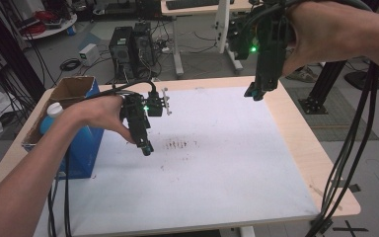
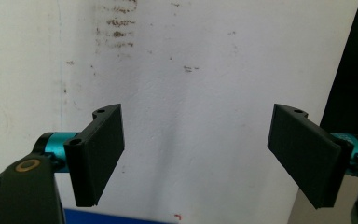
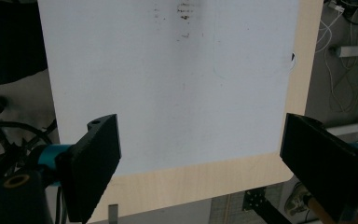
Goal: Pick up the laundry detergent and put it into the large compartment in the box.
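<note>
High view: the left gripper (image 1: 146, 148) hung low over the white stained table sheet (image 1: 217, 168), beside a blue cardboard box (image 1: 81, 143) containing a white-capped bottle (image 1: 54, 109); the right gripper (image 1: 255, 92) was raised. Left gripper view: jaws wide apart, empty. Right gripper view: jaws wide apart, empty, above the wooden table edge (image 3: 191, 184).

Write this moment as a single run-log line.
left gripper: open, empty, low over white mat | right gripper: open, empty, raised | blue box: bottle inside
</note>
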### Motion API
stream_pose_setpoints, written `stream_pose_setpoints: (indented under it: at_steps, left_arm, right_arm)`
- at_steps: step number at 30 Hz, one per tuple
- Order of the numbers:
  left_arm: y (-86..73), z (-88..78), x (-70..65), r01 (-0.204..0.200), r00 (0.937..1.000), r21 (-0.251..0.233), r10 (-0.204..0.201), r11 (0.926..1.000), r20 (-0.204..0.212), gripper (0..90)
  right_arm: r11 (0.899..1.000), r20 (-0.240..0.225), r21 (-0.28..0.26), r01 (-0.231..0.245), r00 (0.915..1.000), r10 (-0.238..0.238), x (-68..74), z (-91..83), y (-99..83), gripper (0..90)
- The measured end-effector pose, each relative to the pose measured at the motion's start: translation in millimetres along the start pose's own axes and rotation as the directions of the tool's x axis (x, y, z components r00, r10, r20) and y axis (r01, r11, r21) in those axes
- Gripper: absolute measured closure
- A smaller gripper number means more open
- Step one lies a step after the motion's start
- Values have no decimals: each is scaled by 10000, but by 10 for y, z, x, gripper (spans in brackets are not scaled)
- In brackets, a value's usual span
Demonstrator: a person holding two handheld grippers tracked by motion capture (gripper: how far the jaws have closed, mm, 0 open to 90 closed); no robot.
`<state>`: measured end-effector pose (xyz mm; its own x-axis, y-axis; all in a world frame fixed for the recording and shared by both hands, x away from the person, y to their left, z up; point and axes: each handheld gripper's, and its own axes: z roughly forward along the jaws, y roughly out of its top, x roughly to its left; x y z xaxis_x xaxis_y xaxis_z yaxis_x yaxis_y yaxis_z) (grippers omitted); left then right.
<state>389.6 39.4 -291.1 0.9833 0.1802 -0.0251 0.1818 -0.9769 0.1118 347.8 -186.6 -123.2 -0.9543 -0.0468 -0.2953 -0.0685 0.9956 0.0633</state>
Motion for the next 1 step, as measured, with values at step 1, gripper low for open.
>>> stream_pose_setpoints:
  at_steps: [1]
  left_arm:
    - [-7,5,-2,54,10000,-72,-54,10000,15,188]
  right_arm:
    - [10000,-20,17,-11,10000,11,0,7,-3,114]
